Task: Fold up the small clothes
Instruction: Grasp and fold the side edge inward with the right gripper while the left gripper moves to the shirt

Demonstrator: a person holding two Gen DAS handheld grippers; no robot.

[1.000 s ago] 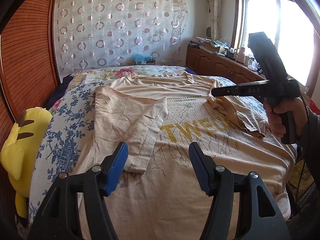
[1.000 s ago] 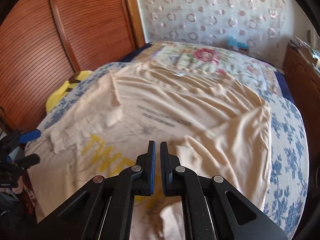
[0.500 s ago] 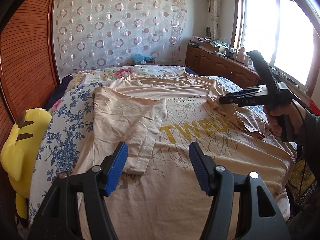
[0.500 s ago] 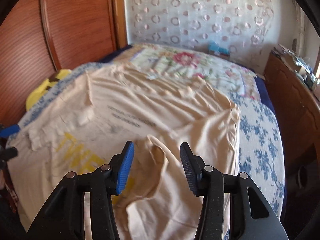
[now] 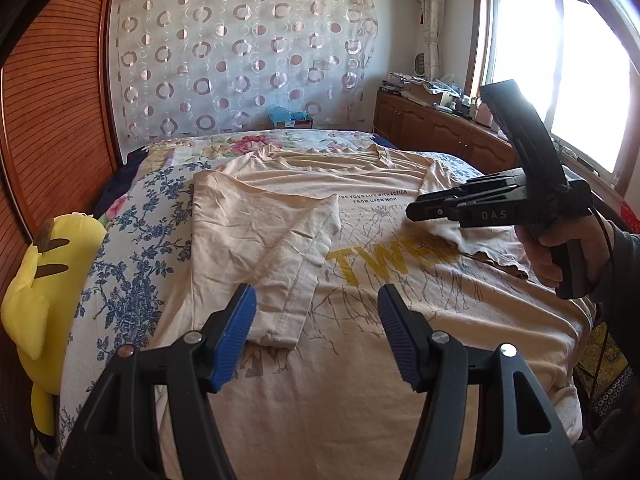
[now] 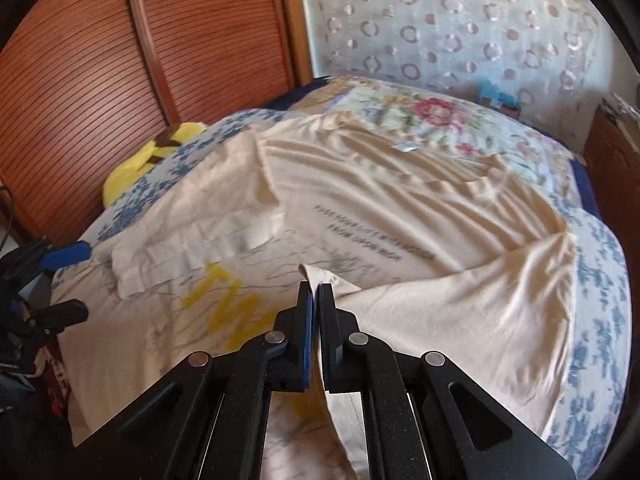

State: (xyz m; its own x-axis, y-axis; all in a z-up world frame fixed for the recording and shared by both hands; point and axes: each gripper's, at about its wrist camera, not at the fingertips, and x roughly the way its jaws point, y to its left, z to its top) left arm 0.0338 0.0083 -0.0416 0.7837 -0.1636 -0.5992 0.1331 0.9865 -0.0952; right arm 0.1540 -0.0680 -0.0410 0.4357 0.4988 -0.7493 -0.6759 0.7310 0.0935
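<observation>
A beige T-shirt [image 5: 360, 320] with yellow letters lies spread face up on the bed; it also shows in the right wrist view [image 6: 400, 216]. Its left sleeve [image 5: 264, 248] is folded in over the chest. My left gripper [image 5: 316, 320] is open and empty, hovering over the shirt's lower left part. My right gripper [image 6: 316, 292] is shut on the edge of the right sleeve [image 6: 460, 312] and holds it lifted over the print. The right gripper also shows in the left wrist view [image 5: 416, 210], above the letters.
The bed has a floral bedspread [image 5: 132, 272]. A yellow plush toy [image 5: 36, 304] lies at its left edge against a wooden slatted wardrobe [image 6: 120, 60]. Wooden cabinets [image 5: 440, 136] with clutter stand under the window on the right.
My right gripper was open half a second ago; it has closed on the right sleeve's edge and drawn it inward over the shirt. The left gripper has stayed still and open.
</observation>
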